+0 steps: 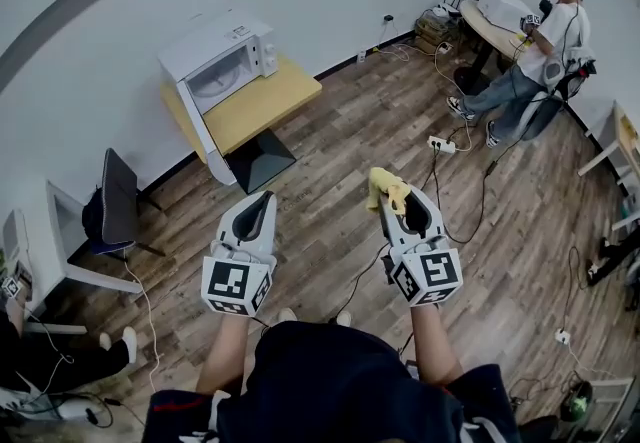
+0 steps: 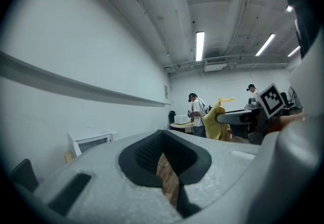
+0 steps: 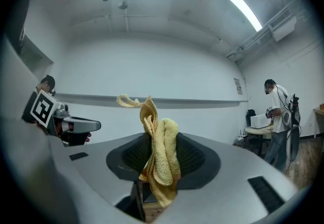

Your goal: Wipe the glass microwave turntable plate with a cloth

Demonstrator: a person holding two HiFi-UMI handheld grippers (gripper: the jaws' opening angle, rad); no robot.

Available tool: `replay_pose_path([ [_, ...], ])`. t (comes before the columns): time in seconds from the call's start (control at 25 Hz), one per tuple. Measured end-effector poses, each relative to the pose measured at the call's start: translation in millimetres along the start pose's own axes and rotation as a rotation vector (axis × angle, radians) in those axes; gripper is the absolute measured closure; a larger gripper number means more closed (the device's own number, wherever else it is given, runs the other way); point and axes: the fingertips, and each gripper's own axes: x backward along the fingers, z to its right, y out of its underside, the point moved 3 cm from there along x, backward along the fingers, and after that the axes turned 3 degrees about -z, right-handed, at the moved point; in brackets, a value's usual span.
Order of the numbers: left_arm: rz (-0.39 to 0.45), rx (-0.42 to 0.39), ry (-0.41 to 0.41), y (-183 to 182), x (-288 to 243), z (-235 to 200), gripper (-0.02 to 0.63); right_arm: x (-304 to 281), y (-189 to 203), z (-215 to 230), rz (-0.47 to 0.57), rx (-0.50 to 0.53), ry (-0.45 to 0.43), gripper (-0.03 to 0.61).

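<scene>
The inside of the distant microwave (image 1: pixel 222 66) is too small to read; the yellow cloth (image 3: pixel 159 167) is pinched in the right hand-held gripper (image 1: pixel 392 201), the left hand-held gripper (image 1: pixel 262 201) closed on nothing

Bare wooden floor (image 1: pixel 340 131) runs wide ahead, a clear lane up to the yellow counter (image 1: pixel 255 106). The microwave (image 1: pixel 215 61) sits on it, its door (image 1: pixel 200 136) swung open and jutting past the counter's front left edge, which narrows that side. Far left, a dark chair (image 1: pixel 115 201) crowds the wall. On the right, a power strip (image 1: pixel 442 144) and trailing cables (image 1: pixel 484 193) cross the boards. The left tool (image 1: pixel 262 201) has its jaws pressed together, leaving no gap. The right tool (image 1: pixel 392 199) is plugged by a pinched yellow cloth (image 1: pixel 385 186).
</scene>
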Motion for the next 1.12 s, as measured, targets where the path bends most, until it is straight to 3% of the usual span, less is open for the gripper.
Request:
replay_pose_path([
  [0.44, -0.048, -0.009, -0.058, 20.7, -15.6, 50.4, 0.597, 12.0, 29.3, 48.0, -0.031, -0.014, -0.09, 0.428],
  [0.84, -0.059, -0.016, -0.085, 18.2, -43.7, 52.5, 0.597, -1.8, 34.5, 68.6, -0.031, -0.024, -0.131, 0.426],
  [1.12, -0.065, -0.008, -0.084, 23.8, -82.5, 33.5, 0.595, -43.1, 40.7, 81.0, -0.045, -0.025, -0.147, 0.426],
])
